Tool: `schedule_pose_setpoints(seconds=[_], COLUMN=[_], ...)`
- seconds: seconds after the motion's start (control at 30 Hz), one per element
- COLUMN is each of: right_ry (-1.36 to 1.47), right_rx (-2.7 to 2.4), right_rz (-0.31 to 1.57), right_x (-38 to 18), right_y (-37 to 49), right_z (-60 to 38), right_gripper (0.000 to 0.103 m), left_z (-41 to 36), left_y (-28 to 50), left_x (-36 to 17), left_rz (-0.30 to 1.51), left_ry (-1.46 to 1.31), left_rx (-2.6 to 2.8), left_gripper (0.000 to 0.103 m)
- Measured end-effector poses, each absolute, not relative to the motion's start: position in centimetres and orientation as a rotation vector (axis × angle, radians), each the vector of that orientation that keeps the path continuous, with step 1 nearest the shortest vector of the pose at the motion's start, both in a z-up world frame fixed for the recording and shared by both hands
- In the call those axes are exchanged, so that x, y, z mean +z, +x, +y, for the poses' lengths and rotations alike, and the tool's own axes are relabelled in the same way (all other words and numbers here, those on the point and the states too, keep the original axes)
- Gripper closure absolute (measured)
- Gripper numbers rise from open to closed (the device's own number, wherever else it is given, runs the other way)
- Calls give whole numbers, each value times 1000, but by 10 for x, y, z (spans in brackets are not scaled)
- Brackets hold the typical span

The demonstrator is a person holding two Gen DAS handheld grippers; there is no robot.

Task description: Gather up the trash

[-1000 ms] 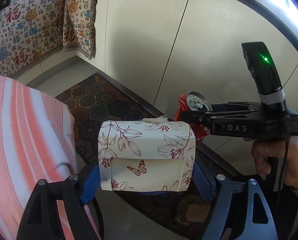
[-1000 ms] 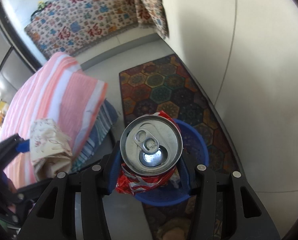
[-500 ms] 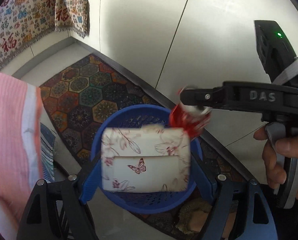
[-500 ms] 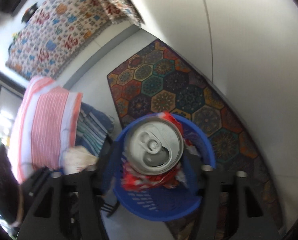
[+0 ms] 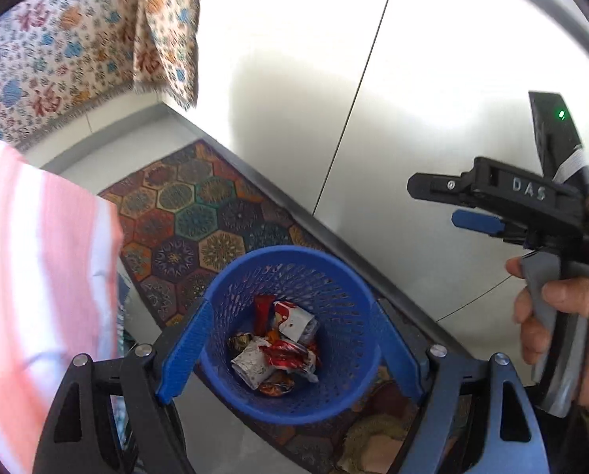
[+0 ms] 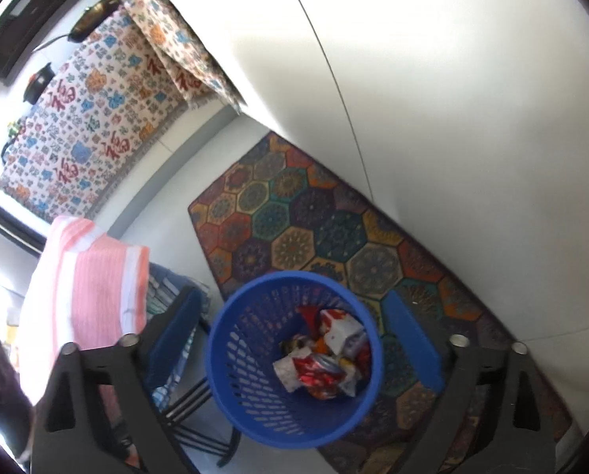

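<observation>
A blue mesh basket (image 5: 294, 407) stands on the floor right under both grippers. Crumpled wrappers and a crushed red can (image 5: 284, 355) lie in its bottom, beside a pale patterned piece (image 5: 251, 363). My left gripper (image 5: 292, 316) is open above the rim, with nothing between its blue pads. My right gripper (image 5: 433, 203) hangs at the right in a person's hand (image 5: 563, 316), its jaws opening and empty. The right wrist view shows the same basket (image 6: 231, 339), the red can (image 6: 318, 373) inside it, and my right gripper (image 6: 294, 335) spread wide over it.
The basket sits on the edge of a hexagon-patterned rug (image 5: 199, 213) that runs along a white panelled wall (image 5: 413, 79). A pink-striped cloth (image 5: 37, 276) lies close on the left over a black frame (image 6: 191, 395). A patterned throw (image 6: 97, 130) hangs further back.
The right jaws spread and the red can dropped into the basket. The floral box is gone from between the left fingers. Both grippers moved over the basket.
</observation>
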State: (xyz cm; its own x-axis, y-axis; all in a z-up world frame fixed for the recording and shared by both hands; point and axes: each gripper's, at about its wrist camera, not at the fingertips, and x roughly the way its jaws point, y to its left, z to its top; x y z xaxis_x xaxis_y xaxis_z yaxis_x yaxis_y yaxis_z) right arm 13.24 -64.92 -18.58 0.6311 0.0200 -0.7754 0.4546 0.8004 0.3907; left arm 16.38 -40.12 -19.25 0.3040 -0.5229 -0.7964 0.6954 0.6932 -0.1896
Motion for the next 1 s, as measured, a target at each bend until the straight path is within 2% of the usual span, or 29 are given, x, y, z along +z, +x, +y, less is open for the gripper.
schedule_pose_setpoints(seconds=[0.1,0.17,0.23,0.43,0.7,0.83,1.0], right_ry=[556,509,477,379,320,305,280], right_rx=[-230,-220,-213,-282,-322,-335,-327], right_rz=[851,850,854,862,871,865,860], right_x=[-161,-147,-138,-115,-107,-104,-96], right_y=[107,86,65,9,-15,-20,-29], right_z=[-630,-613,-596,-546,-509,-503,-491], right_gripper=[1,0,0,0,0,0,0], left_z=[-382,-370,-362,-335,-309,-306,-293], left_y=[142,126,109,77,52,45,44], left_x=[-161,-146,-134,-111,-90,-85,-78], left_rz=[931,918,913,875,815,837,880], left_ry=[199,210,239,265,295,365,314], left_rx=[-810,-808,-783,-725,-648,-598,-628], left_gripper=[17,12,0,0,0,0,0])
